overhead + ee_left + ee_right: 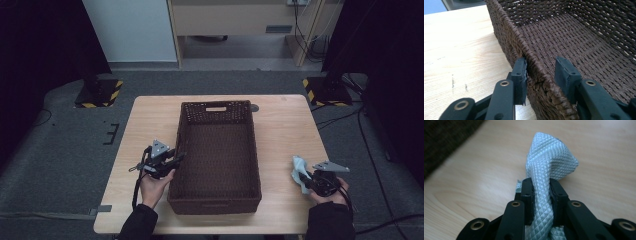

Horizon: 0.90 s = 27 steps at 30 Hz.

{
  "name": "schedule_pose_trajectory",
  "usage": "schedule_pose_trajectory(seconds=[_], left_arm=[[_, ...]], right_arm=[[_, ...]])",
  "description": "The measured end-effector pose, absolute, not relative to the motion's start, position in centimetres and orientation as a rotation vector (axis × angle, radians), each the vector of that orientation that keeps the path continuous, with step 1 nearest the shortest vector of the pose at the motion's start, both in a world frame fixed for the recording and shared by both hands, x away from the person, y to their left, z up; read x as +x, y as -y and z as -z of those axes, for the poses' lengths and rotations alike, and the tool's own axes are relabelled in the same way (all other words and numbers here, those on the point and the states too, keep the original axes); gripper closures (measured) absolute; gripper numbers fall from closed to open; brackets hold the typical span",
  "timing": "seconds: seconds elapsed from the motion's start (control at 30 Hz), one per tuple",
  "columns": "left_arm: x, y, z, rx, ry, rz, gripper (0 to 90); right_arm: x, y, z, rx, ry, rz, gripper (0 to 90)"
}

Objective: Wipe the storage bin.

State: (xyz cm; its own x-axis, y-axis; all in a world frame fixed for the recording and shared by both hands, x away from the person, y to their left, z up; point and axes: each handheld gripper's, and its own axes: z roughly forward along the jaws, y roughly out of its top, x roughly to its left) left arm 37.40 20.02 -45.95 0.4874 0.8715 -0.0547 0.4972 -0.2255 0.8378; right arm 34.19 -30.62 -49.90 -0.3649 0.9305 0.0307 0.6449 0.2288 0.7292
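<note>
Soft, light cloth (549, 167) pinched mid-fold in right gripper (541, 192) at basket's (215, 200) four o'clock; left gripper (541, 72) straddling stiff rim, jaws half-open.

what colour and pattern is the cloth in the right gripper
Pale blue-white cloth with a fine diamond weave, clearest in the right gripper view.

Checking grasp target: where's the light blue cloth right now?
In the high view, the cloth is on the table's right side, right of the basket, pinched in the right tool.

Grey carpet floor (60, 150); perhaps wooden cabinet (230, 20) behind.
</note>
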Motion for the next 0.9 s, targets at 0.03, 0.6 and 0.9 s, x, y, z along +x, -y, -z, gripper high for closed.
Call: schedule_pose_trajectory(seconds=[0.03, 0.6, 0.9], left_arm=[[37.4, -20.0, 45.9, 1.878, -1.142, -0.555, 61.9], [37.0, -18.8, 45.8, 1.891, -1.123, -0.569, 64.6], [36.9, -18.5, 45.8, 1.904, -1.123, -0.574, 64.5]], right_arm=[[34.3, 30.5, 49.6, 1.444, -2.081, -0.972, 76.5], [37.5, 27.6, 48.0, 1.342, -2.033, -1.200, 76.0], [39.5, 26.6, 46.9, 1.319, -1.997, -1.279, 76.1]])
